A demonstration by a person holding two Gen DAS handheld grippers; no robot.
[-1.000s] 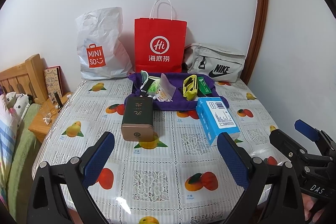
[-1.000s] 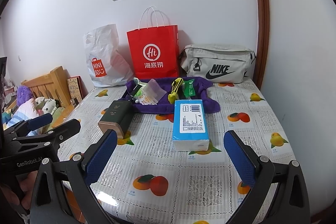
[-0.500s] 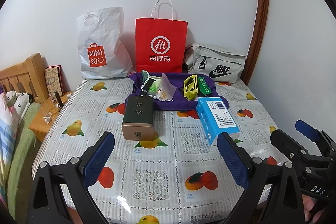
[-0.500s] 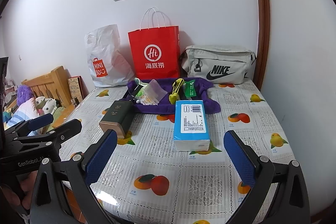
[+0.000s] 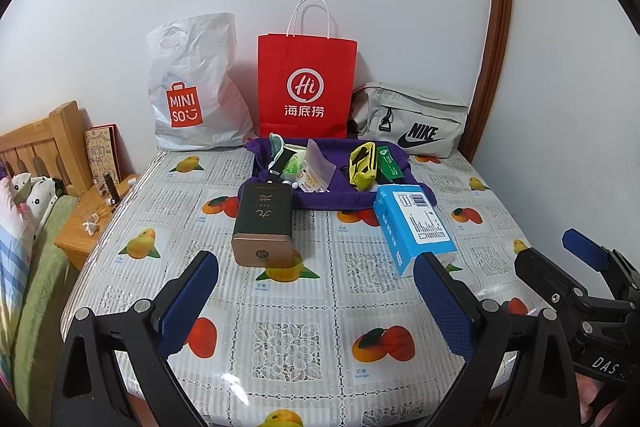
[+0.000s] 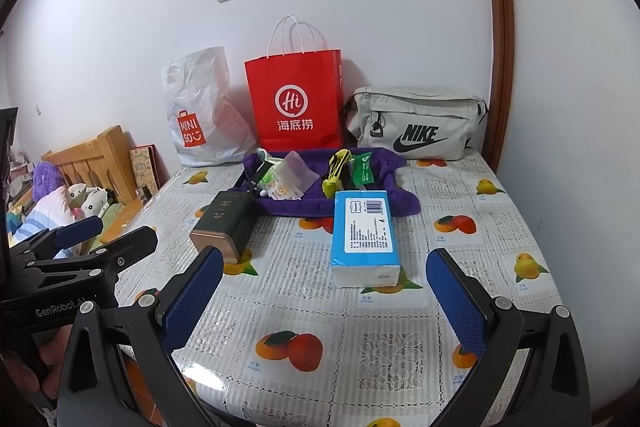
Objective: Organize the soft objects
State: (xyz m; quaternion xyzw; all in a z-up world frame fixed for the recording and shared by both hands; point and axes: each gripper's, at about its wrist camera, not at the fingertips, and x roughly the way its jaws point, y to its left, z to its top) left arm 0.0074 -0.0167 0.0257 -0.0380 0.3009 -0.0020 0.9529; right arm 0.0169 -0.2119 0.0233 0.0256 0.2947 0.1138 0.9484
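A purple cloth (image 5: 340, 197) (image 6: 280, 205) lies at the back of the table with small items on it: a clear pouch (image 5: 316, 171), a yellow mesh bag (image 5: 363, 169) (image 6: 335, 173) and a green packet (image 5: 389, 169). A blue tissue pack (image 5: 416, 223) (image 6: 365, 239) and a dark green tin (image 5: 264, 223) (image 6: 226, 223) lie in front of it. My left gripper (image 5: 316, 303) is open and empty above the table's near edge. My right gripper (image 6: 324, 301) is open and empty, just short of the tissue pack.
A white Miniso bag (image 5: 192, 91), a red paper bag (image 5: 306, 87) and a grey Nike bag (image 5: 412, 125) stand against the back wall. A wooden bed and nightstand (image 5: 86, 227) lie off the table's left edge. A wall stands to the right.
Both grippers have drifted very slightly; nothing on the table has moved.
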